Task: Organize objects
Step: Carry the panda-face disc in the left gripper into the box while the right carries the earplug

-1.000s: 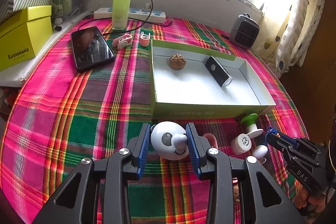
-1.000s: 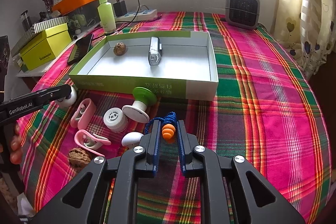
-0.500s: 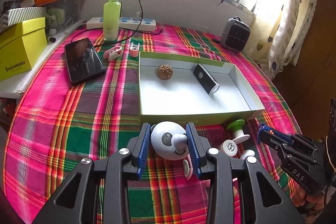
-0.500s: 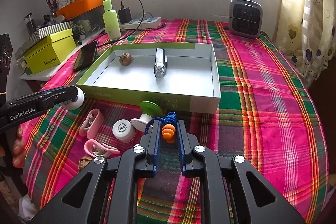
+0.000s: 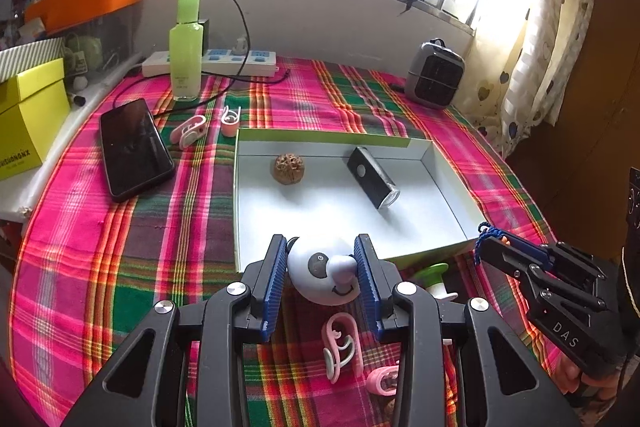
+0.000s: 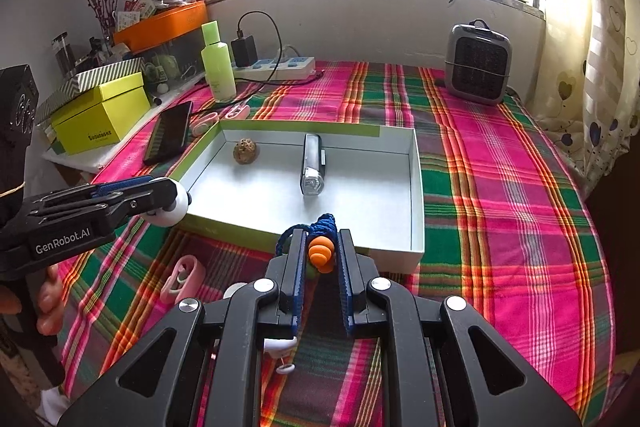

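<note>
My left gripper (image 5: pixel 322 267) is shut on a white round toy with a face (image 5: pixel 320 273) and holds it raised over the near edge of the green-rimmed white tray (image 5: pixel 448 183). My right gripper (image 6: pixel 320 251) is shut on an orange earplug with a blue cord (image 6: pixel 321 253), raised just before the tray's near wall (image 6: pixel 224 227). In the tray lie a walnut (image 5: pixel 289 167) and a black flashlight (image 5: pixel 372 177). The left gripper with the toy (image 6: pixel 178 203) also shows in the right wrist view.
Pink clips (image 5: pixel 340 347), a green-topped spool (image 5: pixel 434 275) and a walnut lie on the plaid cloth before the tray. A phone (image 5: pixel 134 149), two clips (image 5: pixel 188 133), a green bottle (image 5: pixel 185 47), power strip, yellow box (image 5: pixel 28 123) and heater (image 5: pixel 434 75) stand farther back.
Both grippers have risen and moved forward toward the tray with their objects still held. The loose items on the cloth now lie lower in both views.
</note>
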A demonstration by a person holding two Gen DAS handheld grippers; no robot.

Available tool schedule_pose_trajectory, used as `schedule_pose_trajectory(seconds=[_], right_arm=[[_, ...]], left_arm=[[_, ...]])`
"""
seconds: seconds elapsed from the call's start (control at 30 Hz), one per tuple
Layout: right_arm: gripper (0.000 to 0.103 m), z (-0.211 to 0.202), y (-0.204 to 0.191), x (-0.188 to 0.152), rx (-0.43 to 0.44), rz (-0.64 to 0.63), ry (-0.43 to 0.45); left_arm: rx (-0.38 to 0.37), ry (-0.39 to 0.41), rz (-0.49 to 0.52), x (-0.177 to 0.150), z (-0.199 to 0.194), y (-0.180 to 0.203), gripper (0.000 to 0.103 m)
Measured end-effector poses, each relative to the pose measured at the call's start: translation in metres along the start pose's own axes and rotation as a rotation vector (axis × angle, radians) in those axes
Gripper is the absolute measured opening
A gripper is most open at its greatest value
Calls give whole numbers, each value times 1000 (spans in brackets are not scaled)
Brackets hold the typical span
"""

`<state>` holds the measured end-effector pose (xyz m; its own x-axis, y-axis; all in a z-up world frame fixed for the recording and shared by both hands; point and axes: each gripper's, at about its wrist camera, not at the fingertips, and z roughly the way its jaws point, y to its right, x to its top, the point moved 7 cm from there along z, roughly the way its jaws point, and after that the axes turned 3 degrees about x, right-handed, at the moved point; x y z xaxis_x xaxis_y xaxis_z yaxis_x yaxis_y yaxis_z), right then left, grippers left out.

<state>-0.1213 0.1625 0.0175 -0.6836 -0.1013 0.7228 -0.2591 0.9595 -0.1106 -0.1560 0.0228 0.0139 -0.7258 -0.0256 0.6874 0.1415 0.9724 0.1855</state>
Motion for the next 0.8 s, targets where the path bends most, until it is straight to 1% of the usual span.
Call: schedule_pose_trajectory(seconds=[0.43,0.8], right_arm=[[16,29,14,31,10,14,-11],[16,64,30,51,3,36,-44]], left_arm=[[-15,-15,15,32,32,11,33],[-22,-60,0,49,71,13,33]])
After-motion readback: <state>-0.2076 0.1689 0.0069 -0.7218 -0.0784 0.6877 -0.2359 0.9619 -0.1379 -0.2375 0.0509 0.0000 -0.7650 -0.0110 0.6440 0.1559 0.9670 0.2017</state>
